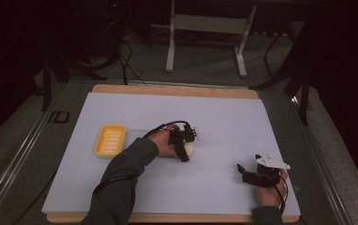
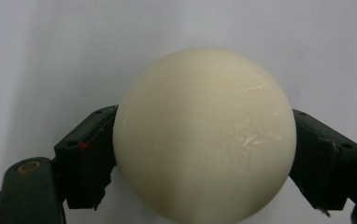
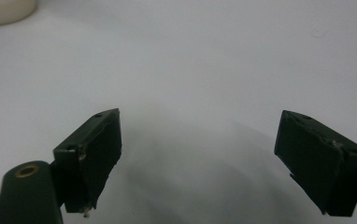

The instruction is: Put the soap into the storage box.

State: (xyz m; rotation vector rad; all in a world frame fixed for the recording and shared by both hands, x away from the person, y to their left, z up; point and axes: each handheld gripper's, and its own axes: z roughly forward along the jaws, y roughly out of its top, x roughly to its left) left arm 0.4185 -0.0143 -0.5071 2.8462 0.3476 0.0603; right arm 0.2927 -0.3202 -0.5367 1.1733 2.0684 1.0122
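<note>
We grip a cream soap point(image 2: 203, 135) mid-bench with the left gripper point(image 2: 204, 154), jaws clamped on both its sides. The right gripper point(image 3: 197, 154) rests nearby, jaws apart and empty. Next, we judge, comes lifting the soap toward the yellow dish point(image 1: 110, 139).

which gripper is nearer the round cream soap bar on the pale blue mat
Left. The left gripper has its pads against both sides of the round cream soap bar. The right gripper rests well off to its right, jaws open.

Cream rounded soap bar point(image 2: 203, 135), faint embossed lettering, on pale sheet mid-table
</note>
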